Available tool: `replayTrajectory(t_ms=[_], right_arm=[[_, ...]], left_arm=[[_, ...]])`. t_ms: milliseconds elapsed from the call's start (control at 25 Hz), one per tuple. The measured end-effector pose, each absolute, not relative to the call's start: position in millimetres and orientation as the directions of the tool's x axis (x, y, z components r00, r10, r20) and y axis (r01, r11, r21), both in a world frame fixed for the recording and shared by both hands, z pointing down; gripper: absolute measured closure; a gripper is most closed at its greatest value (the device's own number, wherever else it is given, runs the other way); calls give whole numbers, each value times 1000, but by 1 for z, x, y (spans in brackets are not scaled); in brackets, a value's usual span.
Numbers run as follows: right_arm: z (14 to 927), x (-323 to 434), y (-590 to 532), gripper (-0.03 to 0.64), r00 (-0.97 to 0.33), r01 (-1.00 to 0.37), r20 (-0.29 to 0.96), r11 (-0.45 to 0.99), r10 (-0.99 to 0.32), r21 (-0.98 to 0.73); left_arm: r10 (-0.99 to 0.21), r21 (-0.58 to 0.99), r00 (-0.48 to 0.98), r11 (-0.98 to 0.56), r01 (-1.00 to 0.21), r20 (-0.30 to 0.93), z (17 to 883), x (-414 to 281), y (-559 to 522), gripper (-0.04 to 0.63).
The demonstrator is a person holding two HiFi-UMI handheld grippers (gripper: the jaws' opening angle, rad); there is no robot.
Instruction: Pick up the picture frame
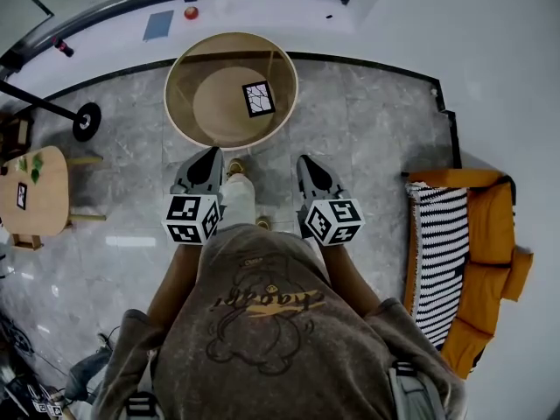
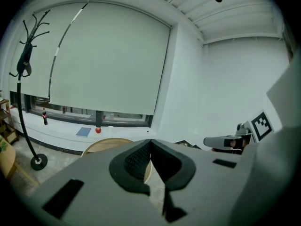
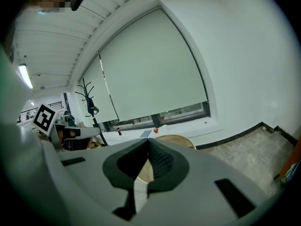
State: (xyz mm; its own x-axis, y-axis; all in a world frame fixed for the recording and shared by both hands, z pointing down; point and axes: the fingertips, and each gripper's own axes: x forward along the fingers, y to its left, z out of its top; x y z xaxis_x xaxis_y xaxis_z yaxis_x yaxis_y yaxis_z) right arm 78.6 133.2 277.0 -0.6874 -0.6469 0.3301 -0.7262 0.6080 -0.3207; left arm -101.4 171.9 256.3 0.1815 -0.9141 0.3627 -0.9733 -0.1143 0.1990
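Note:
The picture frame [image 1: 258,99], small, black-edged, with a white cracked pattern, lies flat on the round wooden table [image 1: 175,77], right of its middle. My left gripper [image 1: 213,154] and right gripper [image 1: 304,161] hover side by side over the floor just short of the table's near rim, both pointing toward it. Each has its jaws together with nothing between them. In the left gripper view the left gripper [image 2: 150,142] points at the table [image 2: 101,145]. In the right gripper view the right gripper [image 3: 148,140] hides most of the table [image 3: 178,139]. Neither gripper view shows the frame.
A small wooden side table [image 1: 39,191] with a plant stands at the left. A coat stand's base [image 1: 87,121] sits beside it. An orange sofa with a striped blanket [image 1: 442,252] is on the right. A blue book [image 1: 158,24] and a red object [image 1: 191,12] lie on the sill.

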Motion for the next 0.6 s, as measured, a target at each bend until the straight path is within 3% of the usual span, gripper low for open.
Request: replayTrajectory(t_ms=[600], right_arm=[[292,30,41,600,-682,-732,374,596,-629,-330]], left_arm=[[-888,216,221,-142,-966,403,271,-146,69,578]])
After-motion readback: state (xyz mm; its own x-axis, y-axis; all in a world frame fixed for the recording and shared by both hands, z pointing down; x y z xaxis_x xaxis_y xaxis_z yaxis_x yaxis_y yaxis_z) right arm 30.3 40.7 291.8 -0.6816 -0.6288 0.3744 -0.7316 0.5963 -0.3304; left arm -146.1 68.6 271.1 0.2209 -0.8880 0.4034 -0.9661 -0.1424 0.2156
